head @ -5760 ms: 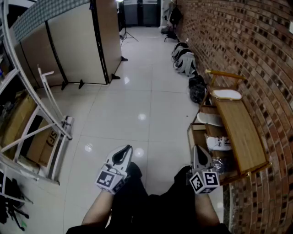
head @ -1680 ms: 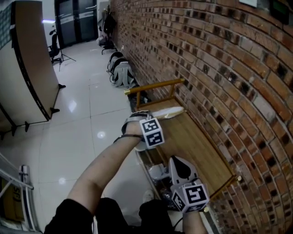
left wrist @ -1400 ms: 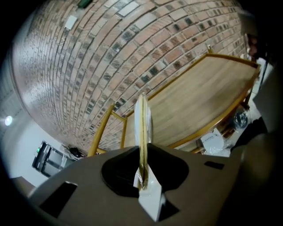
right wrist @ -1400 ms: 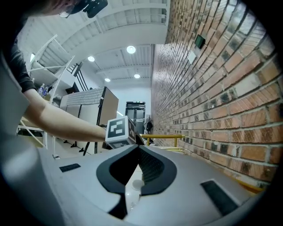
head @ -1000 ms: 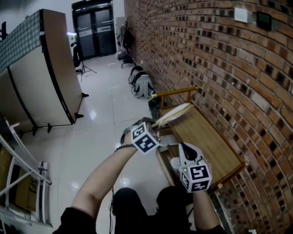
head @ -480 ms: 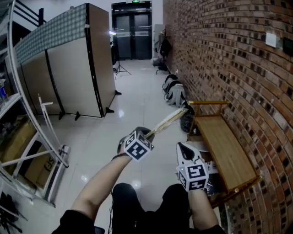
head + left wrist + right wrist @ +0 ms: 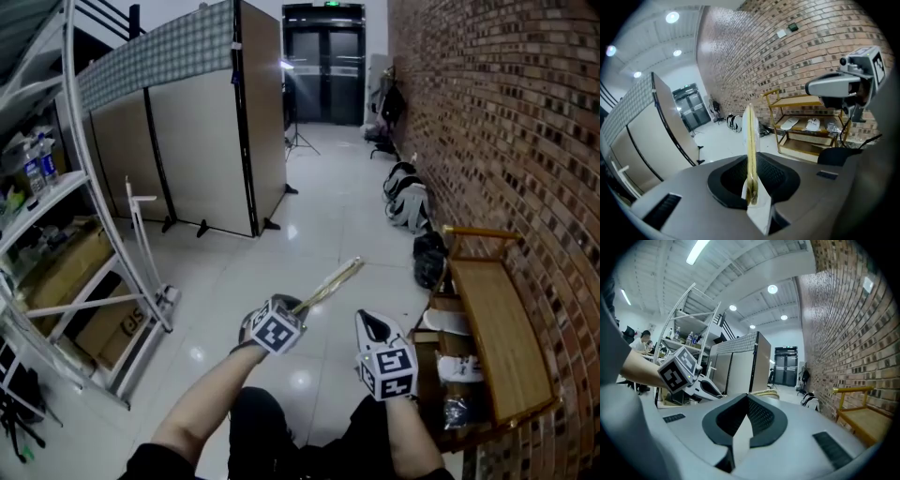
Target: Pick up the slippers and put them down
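1 slipper (image 7: pixel 750 150), seen edge-on, is clamped in L gripper (image 7: pixel 752 201). R gripper (image 7: pixel 740 437) is pressed closed, nothing inside. Rack (image 7: pixel 497 319) holds 2 slippers (image 7: pixel 790 123) on mid shelf.

Wooden rack (image 7: pixel 497 323) against brick wall (image 7: pixel 525 122), right side. Lower shelf: white slipper (image 7: pixel 448 322), second white slipper (image 7: pixel 461 367) beside it, plastic bag (image 7: pixel 452 411) at near end. Glossy tile floor (image 7: pixel 309 216): backpacks (image 7: pixel 410 202), black bag (image 7: pixel 430 258) along wall

Head view looks down from above along the brick wall (image 7: pixel 506 112); both gripper views sit close behind their jaws — all three share the bench (image 7: pixel 497 328).
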